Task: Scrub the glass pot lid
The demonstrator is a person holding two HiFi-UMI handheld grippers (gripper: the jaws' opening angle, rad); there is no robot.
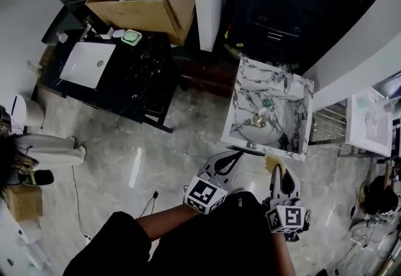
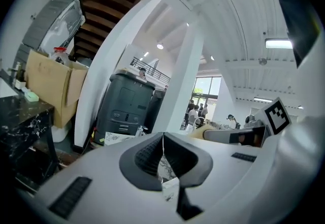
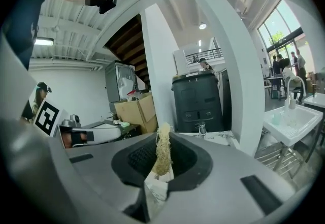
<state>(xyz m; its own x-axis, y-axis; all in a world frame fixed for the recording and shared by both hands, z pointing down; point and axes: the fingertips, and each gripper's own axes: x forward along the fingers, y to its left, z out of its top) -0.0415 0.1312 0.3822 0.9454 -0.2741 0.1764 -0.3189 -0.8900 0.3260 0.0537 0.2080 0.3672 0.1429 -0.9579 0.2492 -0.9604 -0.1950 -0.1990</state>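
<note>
Ahead of the closed left tool (image 2: 163, 139) and right tool (image 3: 163, 139) clamping a scrubber (image 3: 162, 156) lies the glass pot lid (image 1: 272, 122).

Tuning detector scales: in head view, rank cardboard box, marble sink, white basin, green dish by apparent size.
1. cardboard box and marble sink, too alike to rank.
2. white basin.
3. green dish.

Glossy grey marble floor (image 1: 113, 162) lies under a black counter (image 1: 141, 77), cardboard box (image 1: 147, 12) nearby.
</note>
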